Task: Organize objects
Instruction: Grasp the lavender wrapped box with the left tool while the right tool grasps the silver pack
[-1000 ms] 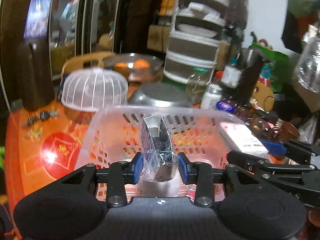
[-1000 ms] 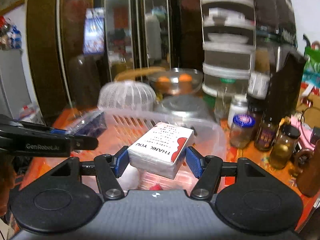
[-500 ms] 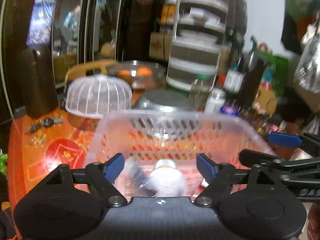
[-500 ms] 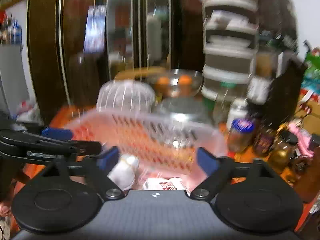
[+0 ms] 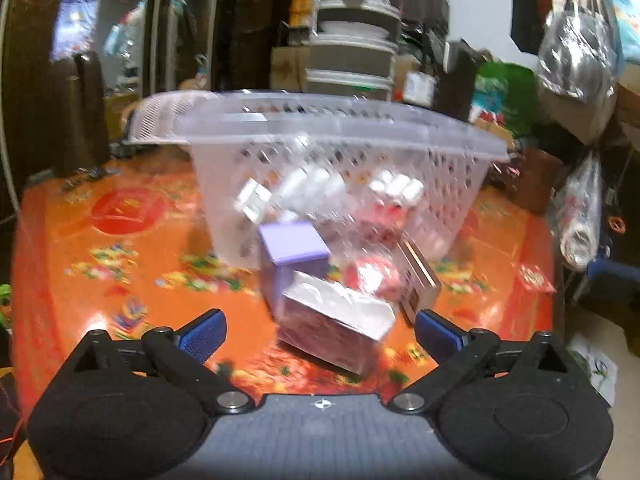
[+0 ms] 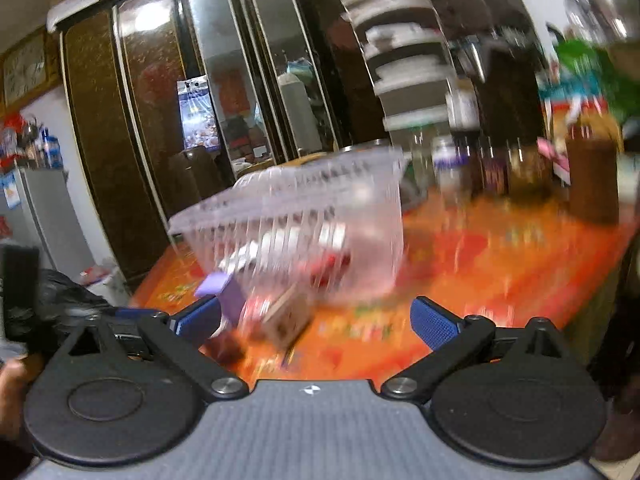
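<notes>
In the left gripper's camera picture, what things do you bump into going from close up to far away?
Left gripper, open → box in clear wrap → purple box → see-through basket with white things inside → stacked grey containers at the back.

No legible text or label on anything, all blurred.

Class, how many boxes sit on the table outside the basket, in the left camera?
3: purple box by the basket, wrapped box in front of it, brown box to its right. Blur may hide others.
</notes>
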Tool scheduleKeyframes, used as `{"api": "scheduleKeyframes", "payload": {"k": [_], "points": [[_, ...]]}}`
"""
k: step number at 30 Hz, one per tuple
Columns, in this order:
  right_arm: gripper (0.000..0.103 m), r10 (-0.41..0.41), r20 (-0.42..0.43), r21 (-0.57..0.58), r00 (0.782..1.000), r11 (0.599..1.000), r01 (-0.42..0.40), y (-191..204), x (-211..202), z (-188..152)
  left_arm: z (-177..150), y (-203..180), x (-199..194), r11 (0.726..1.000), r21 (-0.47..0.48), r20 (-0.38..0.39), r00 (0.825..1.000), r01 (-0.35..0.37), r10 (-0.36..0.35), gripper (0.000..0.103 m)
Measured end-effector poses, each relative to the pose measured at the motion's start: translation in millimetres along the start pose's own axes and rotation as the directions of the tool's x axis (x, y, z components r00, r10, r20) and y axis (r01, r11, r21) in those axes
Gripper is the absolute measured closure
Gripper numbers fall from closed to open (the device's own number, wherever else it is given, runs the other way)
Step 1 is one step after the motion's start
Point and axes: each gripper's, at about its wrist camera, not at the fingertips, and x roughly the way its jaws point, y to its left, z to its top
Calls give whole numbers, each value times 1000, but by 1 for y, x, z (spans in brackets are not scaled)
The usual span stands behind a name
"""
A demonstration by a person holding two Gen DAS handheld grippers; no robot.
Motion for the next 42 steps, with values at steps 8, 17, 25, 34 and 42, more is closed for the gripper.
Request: {"api": "scheduleKeyframes", "payload": {"k": [8,17,25,34,42], "points": [[0,-30,-34,19,999,999,31,-6,3,-20,-1,-8,23,998,52,-41,999,-32,34,22],[0,-18,-110,-12,994,1000,17,16,39,-19,-19,-2,-4,1000,0,-26,999,-31,31,31],[20,-31,-182,-66,983,998,19,36,93,-6,-25,22,-12,994,-112,-26,999,15,-18,31],[56,-110,-168,-93,980,991,96,29,88,-6,-25,22,-11,992,-119,-26,999,29,-32,30],[56,-68,-144,-72,987,996,58,37,89,-1,-24,21,-11,991,-129,-23,999,28,-31,30]]}}
